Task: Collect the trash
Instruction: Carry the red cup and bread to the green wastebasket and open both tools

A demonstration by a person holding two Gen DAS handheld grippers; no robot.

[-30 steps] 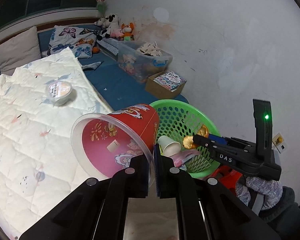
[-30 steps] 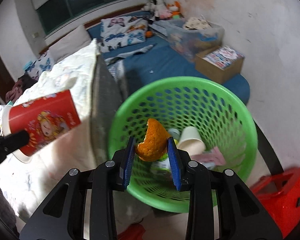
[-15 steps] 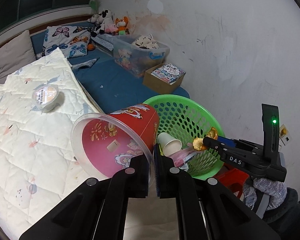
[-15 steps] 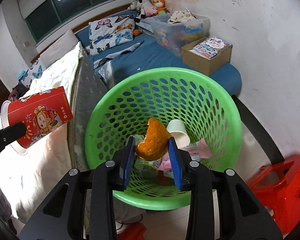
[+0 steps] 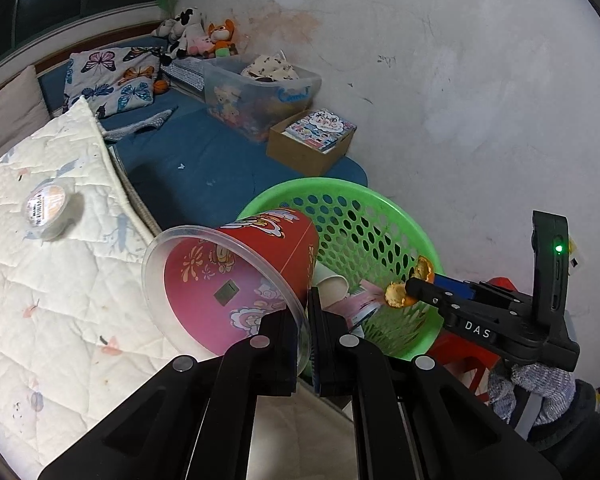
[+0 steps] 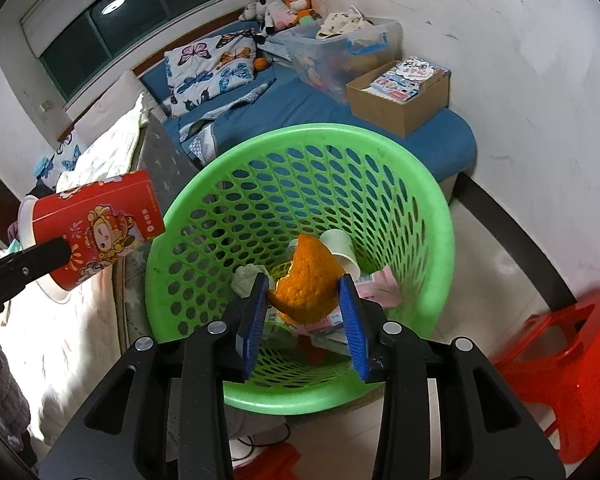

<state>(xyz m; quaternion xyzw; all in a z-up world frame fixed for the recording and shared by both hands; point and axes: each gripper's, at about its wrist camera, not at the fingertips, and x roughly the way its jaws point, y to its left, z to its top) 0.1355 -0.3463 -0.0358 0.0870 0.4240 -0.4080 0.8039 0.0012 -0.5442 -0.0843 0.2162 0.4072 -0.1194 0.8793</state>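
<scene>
Orange peel (image 6: 306, 280) is sitting between the blue pads of my right tool (image 6: 304, 312), directly above the open mouth of the green basket (image 6: 432, 200). The jaws are opening; the peel is still between them, its right edge against the right pad, a sliver of gap showing on the left side. From the left wrist view I am seeing the same right tool (image 5: 414, 290) from the side, its tips poised over the basket's near rim (image 5: 384, 208) with the peel (image 5: 396, 295) poking out either side of the finger.

My left tool (image 5: 305, 336) is closed tight on the clear rim of the red paper cup (image 5: 236, 284), jaws narrow with only the cup's lip pinched between them. The cup is lying tilted, its mouth facing my camera and its base pointing toward the basket, just beside the basket's left edge. In the right wrist view the cup (image 6: 96, 224) is hanging out to the left of the basket, over the edge of the bed.

Inside the basket I am seeing a small white paper cup (image 6: 342, 248), crumpled white tissue (image 6: 248, 276) and pink wrappers (image 6: 380, 284), all below the peel.

A small round sealed tub (image 5: 46, 206) is lying on the white quilt (image 5: 60, 300), well apart from both tools. A red stool (image 6: 560, 364) is standing beside the basket on the right.
</scene>
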